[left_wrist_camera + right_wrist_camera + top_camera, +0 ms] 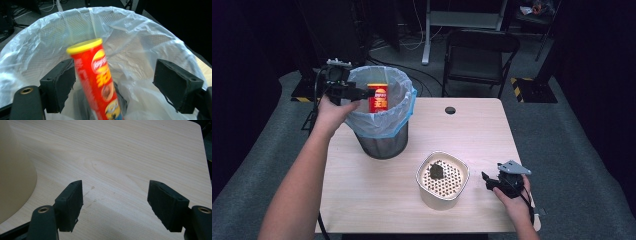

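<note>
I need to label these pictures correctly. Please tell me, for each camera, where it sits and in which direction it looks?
High view: above the person's side, looking forward and down on the table; both forearms, left gripper, right gripper.
Left gripper view: on the left gripper, looking into the lined bin; open jaws flank the red chip can.
Right gripper view: on the right gripper, looking along bare table; cream bowl at left.
Shared: the high and left gripper views both show can and bin.
</note>
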Tool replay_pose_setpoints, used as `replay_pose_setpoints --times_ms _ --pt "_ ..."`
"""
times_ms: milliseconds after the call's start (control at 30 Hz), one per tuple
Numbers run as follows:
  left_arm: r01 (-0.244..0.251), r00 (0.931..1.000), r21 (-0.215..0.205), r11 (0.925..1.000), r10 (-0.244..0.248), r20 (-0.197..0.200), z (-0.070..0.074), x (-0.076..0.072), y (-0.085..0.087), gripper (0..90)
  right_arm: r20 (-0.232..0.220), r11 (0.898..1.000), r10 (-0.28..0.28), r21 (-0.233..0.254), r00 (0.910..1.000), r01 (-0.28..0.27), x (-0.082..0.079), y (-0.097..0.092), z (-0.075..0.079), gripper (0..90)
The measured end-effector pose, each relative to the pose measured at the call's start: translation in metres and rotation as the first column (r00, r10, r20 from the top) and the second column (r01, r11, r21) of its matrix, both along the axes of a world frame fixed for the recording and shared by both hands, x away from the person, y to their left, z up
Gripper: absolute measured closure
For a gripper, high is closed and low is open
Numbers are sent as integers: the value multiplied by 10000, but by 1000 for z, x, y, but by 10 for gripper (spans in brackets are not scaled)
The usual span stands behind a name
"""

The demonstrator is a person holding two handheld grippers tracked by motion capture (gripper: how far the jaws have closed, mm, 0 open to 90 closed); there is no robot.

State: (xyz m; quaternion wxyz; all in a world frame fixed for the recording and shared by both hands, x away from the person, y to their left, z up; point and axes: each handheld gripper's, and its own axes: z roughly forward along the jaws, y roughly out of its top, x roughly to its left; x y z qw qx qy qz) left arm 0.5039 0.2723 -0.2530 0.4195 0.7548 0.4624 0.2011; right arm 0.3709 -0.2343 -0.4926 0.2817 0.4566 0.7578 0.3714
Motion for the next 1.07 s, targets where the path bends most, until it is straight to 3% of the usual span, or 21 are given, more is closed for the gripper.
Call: replay_pose_setpoints --times_ms 100,133,167,300,367,400,433,533,733,767,800,833,867,900,933,1067 --pt "243 9997 -306 9992 -245 -56 2 -18 3 243 -32 10000 -28 38 10000 28 0 1 0 283" --pt "243 9997 -306 9992 -245 -56 2 -18 3 249 -32 10000 -28 38 10000 28 0 1 0 283" --pt "432 9990 -377 9984 -436 -111 1 -28 5 253 7 10000 12 -21 10000 -12 0 1 0 283" --pt "707 9974 -254 9972 -709 -80 -4 -45 9 272 21 10000 -35 -6 10000 35 -1 2 0 283" --pt "1040 9946 -427 9937 -1038 62 -9 -63 15 279 -12 10000 -49 8 10000 49 0 2 -1 283" --pt "1040 9946 -427 9937 -1038 62 -9 -63 15 282 -12 10000 -49 8 10000 49 0 2 -1 283" --pt "1311 9913 -621 9894 -1301 203 -14 -76 19 293 -18 10000 -52 15 10000 52 -1 2 -1 283" --pt "1490 9888 -653 9867 -1481 189 -20 -84 22 305 19 10000 -7 14 10000 7 -1 3 -1 283" --pt "1496 9887 -531 9873 -1490 152 -53 -104 32 305 -8 10000 -2 -85 10000 2 0 4 -1 283" --pt "1337 9910 -719 9884 -1334 95 -68 -109 37 305 3 10000 -2 -75 10000 2 0 4 -1 283" --pt "1337 9910 -719 9884 -1334 95 -68 -109 37 305 3 10000 -2 -75 10000 2 0 4 -1 283" --pt "1189 9929 -949 9884 -1181 133 -87 -113 45 305 -33 10000 -19 -83 10000 19 -1 4 -1 283" --pt "1189 9929 -949 9884 -1181 133 -87 -113 45 305 -33 10000 -19 -83 10000 19 -1 4 -1 283" --pt "986 9951 -940 9907 -976 150 -104 -115 51 303 -53 9999 -55 -91 10000 55 -1 3 -2 283" --pt "986 9951 -940 9907 -976 150 -104 -115 51 301 -53 9999 -55 -91 10000 55 -1 3 -2 283" --pt "318 9993 -772 9965 -302 206 -138 -118 64 288 -161 9999 -137 -84 9998 136 0 1 -4 283"
